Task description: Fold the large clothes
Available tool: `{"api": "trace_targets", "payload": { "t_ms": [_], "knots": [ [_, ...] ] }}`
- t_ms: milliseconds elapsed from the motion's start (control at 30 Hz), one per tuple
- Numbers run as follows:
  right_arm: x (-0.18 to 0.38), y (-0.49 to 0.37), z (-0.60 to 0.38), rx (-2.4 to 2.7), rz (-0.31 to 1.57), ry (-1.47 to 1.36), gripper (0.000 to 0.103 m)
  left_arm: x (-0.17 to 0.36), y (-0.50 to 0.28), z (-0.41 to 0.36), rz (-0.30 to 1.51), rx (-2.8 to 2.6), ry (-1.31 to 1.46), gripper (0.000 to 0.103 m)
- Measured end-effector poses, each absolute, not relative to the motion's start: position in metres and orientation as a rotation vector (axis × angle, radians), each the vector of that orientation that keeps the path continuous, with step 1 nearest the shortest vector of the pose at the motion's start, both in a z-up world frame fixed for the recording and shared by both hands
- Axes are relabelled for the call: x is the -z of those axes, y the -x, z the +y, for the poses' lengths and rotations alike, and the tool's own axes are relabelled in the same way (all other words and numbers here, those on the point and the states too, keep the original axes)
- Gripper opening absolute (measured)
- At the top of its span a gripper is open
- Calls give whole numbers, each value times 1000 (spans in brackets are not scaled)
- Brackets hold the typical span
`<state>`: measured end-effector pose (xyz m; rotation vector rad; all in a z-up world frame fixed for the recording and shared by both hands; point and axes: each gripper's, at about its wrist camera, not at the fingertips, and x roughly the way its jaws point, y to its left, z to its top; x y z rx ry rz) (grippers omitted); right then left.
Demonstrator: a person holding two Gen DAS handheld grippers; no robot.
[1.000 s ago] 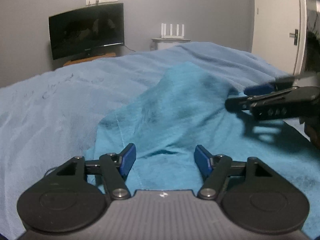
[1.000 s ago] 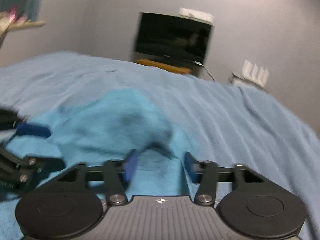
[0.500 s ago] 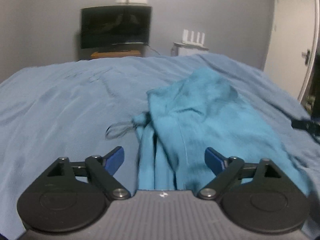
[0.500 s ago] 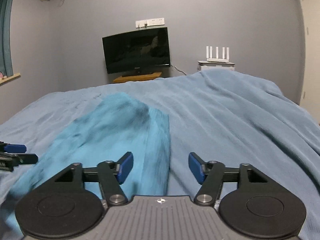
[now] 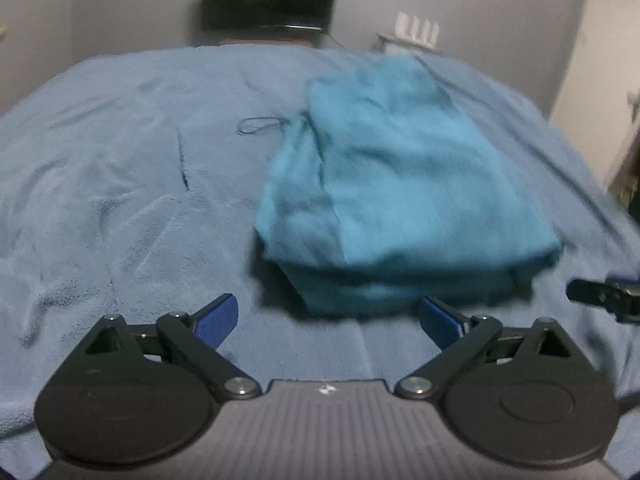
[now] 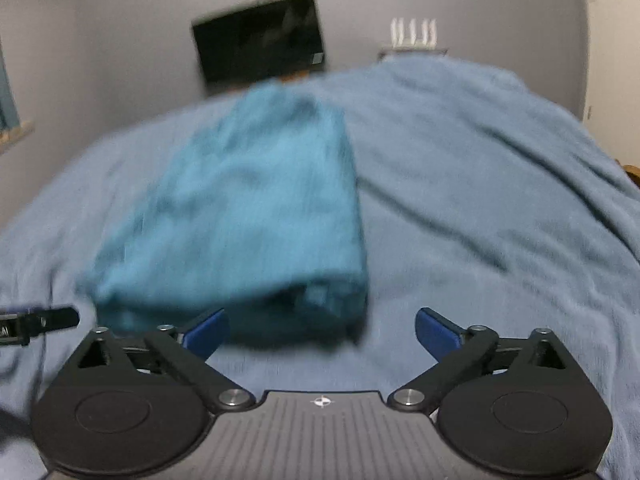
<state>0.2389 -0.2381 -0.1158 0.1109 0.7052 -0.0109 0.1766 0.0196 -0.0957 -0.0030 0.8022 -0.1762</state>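
Teal garment lies on the blue blanket covering the bed, folded into a thick, roughly rectangular stack, several layers showing at its near edge. Both views are motion-blurred, so seams and garment type cannot be made out.

Left gripper: blue-padded fingers spread wide, nothing between them, held just short of the stack's near edge and apart from it. Right gripper: fingers likewise spread and empty; the left pad sits in front of the stack's near edge, contact not clear through the blur. Each gripper's tip shows at the margin of the other's view, so the two flank the near end of the stack.

A thin dark loop of cord or thread lies on the blanket beside the stack's far left corner; whether it is attached to the garment cannot be told.

Background: dark monitor against the grey wall, white router with antennas on a small shelf.

Judgement: the fold looks nearly finished, perhaps complete.

Risks from here:
- The left side of the stack looks looser, with an edge spilling out. A nudge from a passing finger could drag the top layer and open the fold.
- A pinch taken at the near edge could catch only the upper layers, so a lift would peel the stack apart.
- The plush blanket is soft and rumpled, and a low grasp could gather blanket with the garment.
- The loose cord could snag on a finger.
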Motion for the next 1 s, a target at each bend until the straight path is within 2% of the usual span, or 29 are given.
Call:
{"api": "trace_targets", "payload": {
  "t_ms": [33, 200, 367, 733, 1000],
  "knots": [
    [117, -243, -233, 10, 721, -83, 102, 98, -175, 11, 811, 177, -46, 102],
    [137, -252, -210, -30, 787, 27, 103, 119, -178, -14, 886, 191, -184, 102],
    [154, -266, -207, -40, 827, 12, 102, 141, -195, -6, 985, 172, -141, 102],
    [143, -253, -213, -36, 732, -28, 102, 126, -178, 0, 833, 152, -120, 102],
    [143, -254, -213, -29, 741, -20, 102, 124, -179, 2, 834, 157, -113, 102]
  ]
}}
